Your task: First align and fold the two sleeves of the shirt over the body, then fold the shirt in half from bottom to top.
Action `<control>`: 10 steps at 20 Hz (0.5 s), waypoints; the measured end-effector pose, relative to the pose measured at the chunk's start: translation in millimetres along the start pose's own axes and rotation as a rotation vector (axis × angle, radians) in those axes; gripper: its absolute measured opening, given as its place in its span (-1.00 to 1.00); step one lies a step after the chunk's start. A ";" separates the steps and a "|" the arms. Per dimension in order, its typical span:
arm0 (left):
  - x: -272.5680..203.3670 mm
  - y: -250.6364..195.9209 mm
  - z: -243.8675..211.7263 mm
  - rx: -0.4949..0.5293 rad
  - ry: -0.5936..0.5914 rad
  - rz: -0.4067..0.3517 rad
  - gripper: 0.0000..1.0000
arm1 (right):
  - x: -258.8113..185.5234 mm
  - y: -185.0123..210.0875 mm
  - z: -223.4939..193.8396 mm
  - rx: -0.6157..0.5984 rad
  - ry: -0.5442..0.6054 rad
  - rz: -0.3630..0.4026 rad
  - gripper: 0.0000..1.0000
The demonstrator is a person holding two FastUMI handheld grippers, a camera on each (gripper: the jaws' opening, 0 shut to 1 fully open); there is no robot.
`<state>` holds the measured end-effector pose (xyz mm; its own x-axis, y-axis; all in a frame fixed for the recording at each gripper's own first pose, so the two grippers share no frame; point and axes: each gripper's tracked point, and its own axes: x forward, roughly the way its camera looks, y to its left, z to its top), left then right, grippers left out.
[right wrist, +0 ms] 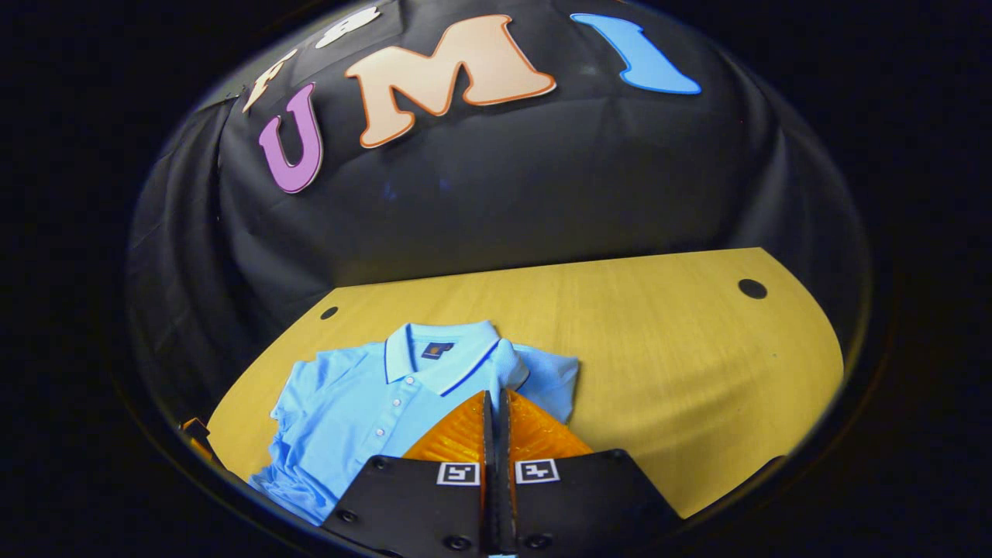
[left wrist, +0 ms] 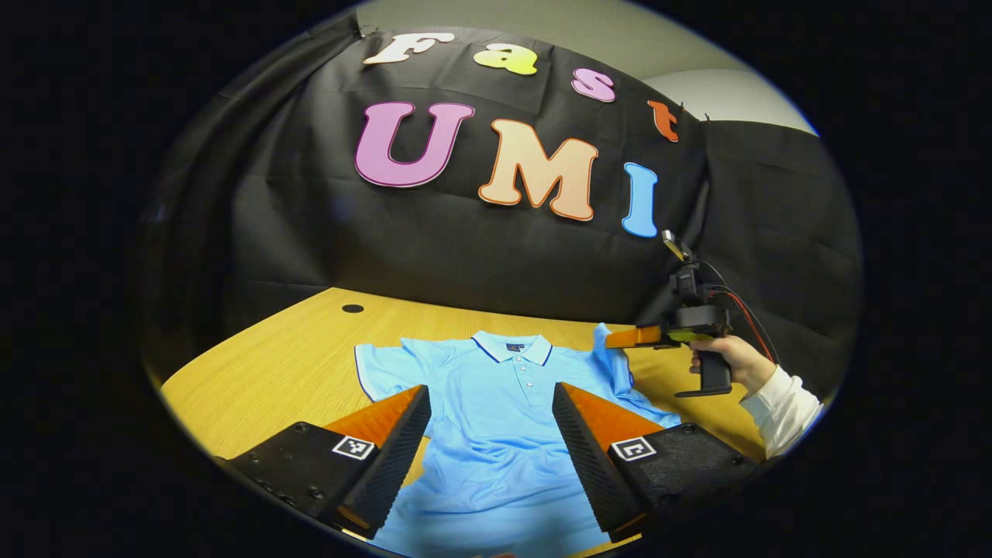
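On the wooden table lies the light blue polo shirt, collar toward the black booth wall. Over its body hovers the left gripper, fingers wide apart and holding nothing. At the shirt's far edge, the right gripper, gripped by a hand in a white sleeve, has the right sleeve lifted off the table. From the right gripper view its fingers are pressed together on that sleeve's cloth.
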<state>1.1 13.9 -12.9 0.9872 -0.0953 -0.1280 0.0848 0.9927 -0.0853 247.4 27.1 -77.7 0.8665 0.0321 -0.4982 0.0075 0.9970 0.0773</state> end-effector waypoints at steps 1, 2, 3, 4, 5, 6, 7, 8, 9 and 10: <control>-0.7 0.0 0.8 0.002 -0.001 -0.002 0.89 | 5.9 7.0 -4.4 -0.018 0.007 0.006 -0.95; -0.4 0.5 -0.4 0.003 0.001 -0.002 0.89 | 11.3 14.9 -7.8 -0.029 0.013 0.016 -0.96; -0.7 1.2 -1.8 0.004 0.002 -0.002 0.89 | 16.8 23.4 -14.2 -0.032 0.025 0.033 -0.94; -1.0 2.7 -2.0 0.004 0.001 -0.001 0.89 | 20.1 30.0 -18.5 -0.037 0.036 0.046 -0.94; -0.3 4.7 -1.7 0.002 0.004 0.003 0.89 | 23.0 32.7 -22.8 -0.052 0.042 0.046 -0.89; 1.1 6.3 -2.6 0.000 0.006 0.006 0.88 | 25.3 34.4 -24.7 -0.074 0.039 0.044 -0.89; 2.1 7.5 -2.8 -0.002 0.010 0.009 0.89 | 28.7 38.2 -28.9 -0.089 0.042 0.048 -0.82; 2.6 7.8 -5.6 -0.004 0.013 0.011 0.89 | 30.4 42.7 -32.6 -0.090 0.049 0.060 -0.81; 3.3 8.5 -5.6 -0.007 0.016 0.013 0.88 | 31.2 46.4 -35.5 -0.081 0.055 0.075 -0.68; 4.3 9.9 -6.5 -0.009 0.018 0.013 0.90 | 31.6 47.0 -36.8 -0.076 0.060 0.079 -0.55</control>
<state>5.3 22.8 -20.7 0.9856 -0.0839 -0.1468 0.0708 0.9932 -0.0922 256.8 77.5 -121.6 0.8316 0.1123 -0.5439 -0.0993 0.9936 0.0533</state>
